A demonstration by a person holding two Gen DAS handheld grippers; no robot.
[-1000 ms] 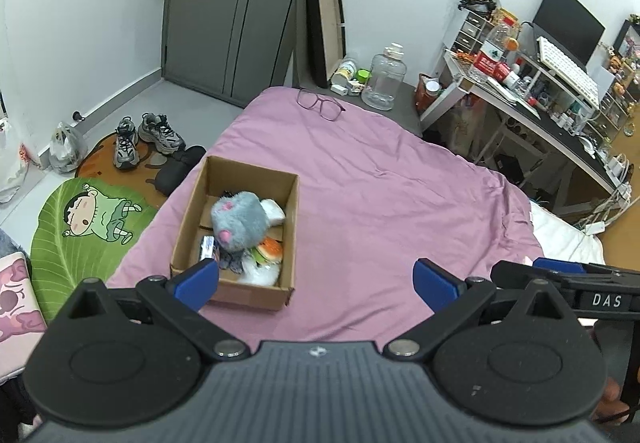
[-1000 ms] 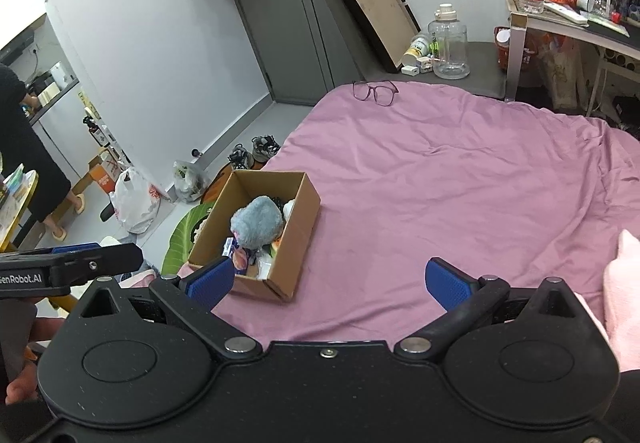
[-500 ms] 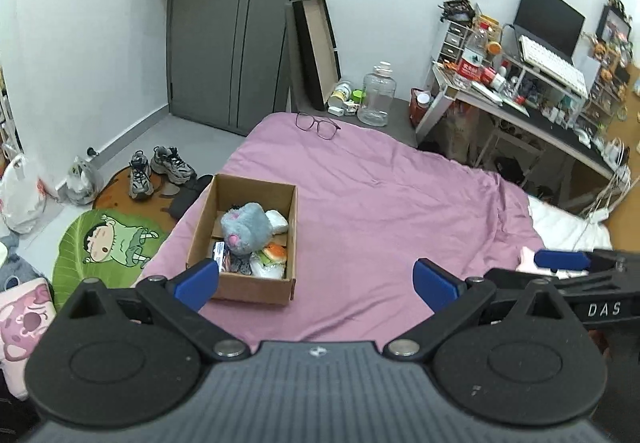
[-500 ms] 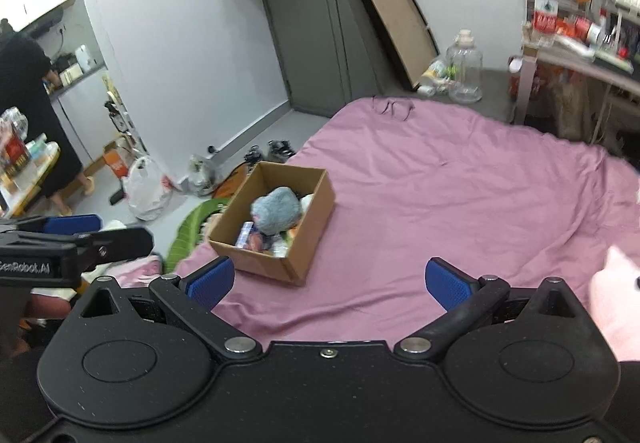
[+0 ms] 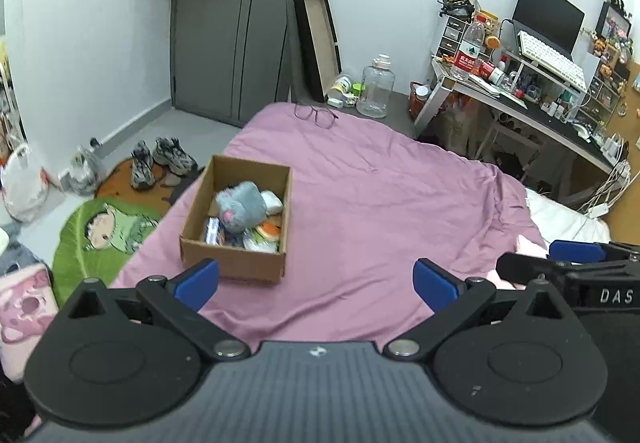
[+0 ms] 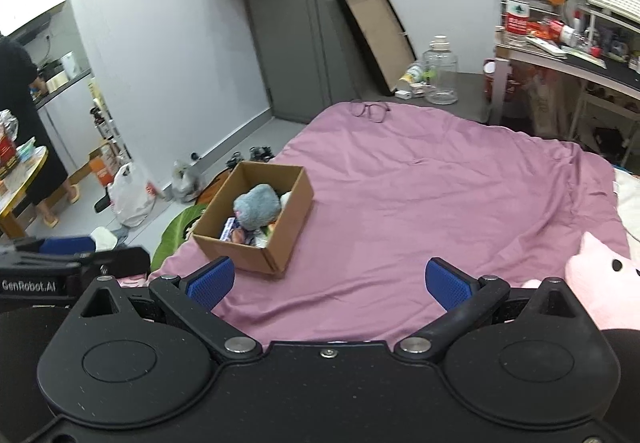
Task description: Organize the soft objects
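Both your claws are spread wide and hold nothing: the left claw (image 5: 316,281) hangs over the near edge of the bed (image 5: 380,203), the right claw (image 6: 327,283) beside it. The cardboard box (image 5: 236,267) sits near the bed's left edge, already holding a grey plush (image 5: 240,205) on top of smaller soft items. A pink plush (image 6: 600,283) lies on the bed at your far right, outside the box, and is probably what remains. Your likely trouble is the box: it stands close to the drop to the floor, so a nudge from the left claw could push it off. The grey plush is heaped high, so dropping the pink one on top may let it roll out. Pinch the pink plush deep; a shallow bite on soft fabric can slip
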